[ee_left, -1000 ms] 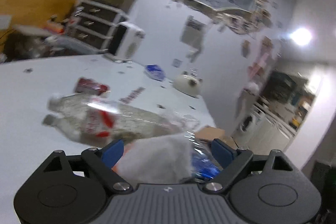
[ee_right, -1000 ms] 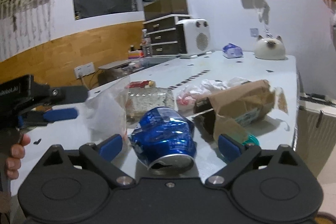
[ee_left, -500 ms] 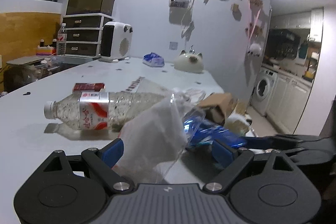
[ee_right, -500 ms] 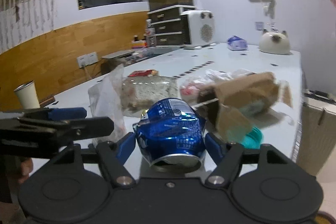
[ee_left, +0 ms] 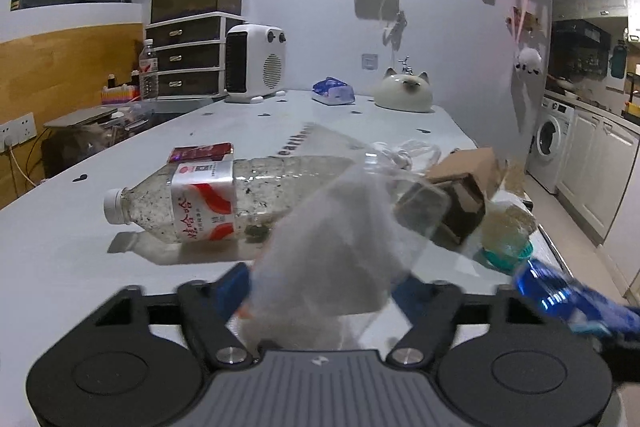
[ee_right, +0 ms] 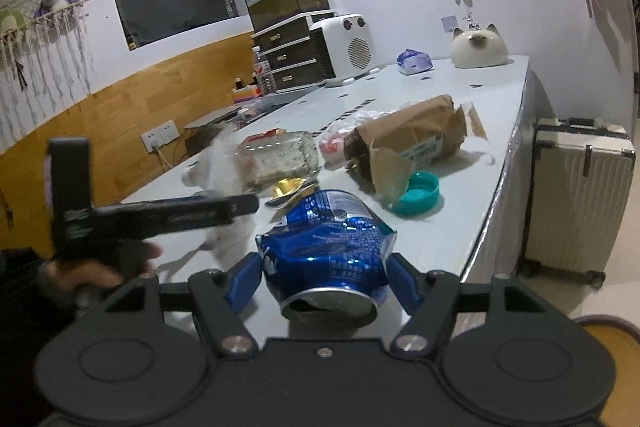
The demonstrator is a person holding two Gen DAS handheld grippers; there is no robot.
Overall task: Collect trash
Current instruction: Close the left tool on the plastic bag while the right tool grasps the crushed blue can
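Note:
A crushed blue can (ee_right: 324, 251) sits between the fingers of my right gripper (ee_right: 324, 275). The jaws are closing and both pads press its sides. The same can (ee_left: 560, 295) shows blurred at the lower right of the left wrist view. My left gripper (ee_left: 320, 281) has a clear plastic bag (ee_left: 332, 247) with white stuff inside between its fingers. Its jaws are closing too and touch the bag's sides. Behind the bag an empty plastic bottle (ee_left: 224, 195) lies on its side on the white table (ee_left: 60, 247). A hand holds the left gripper (ee_right: 160, 215) left of the can.
A torn brown paper bag (ee_right: 408, 139), a teal lid (ee_right: 416, 195) and a gold scrap (ee_right: 288, 187) lie beyond the can. A red pack (ee_left: 200, 151) lies behind the bottle. A white suitcase (ee_right: 576, 195) stands past the table's right edge. A heater (ee_left: 254, 63) and cat figure (ee_left: 404, 95) stand at the back.
The right jaws narrowed onto the blue can and carried it away to the right in the left wrist view. The left view rolled level, and its jaws narrowed on the plastic bag.

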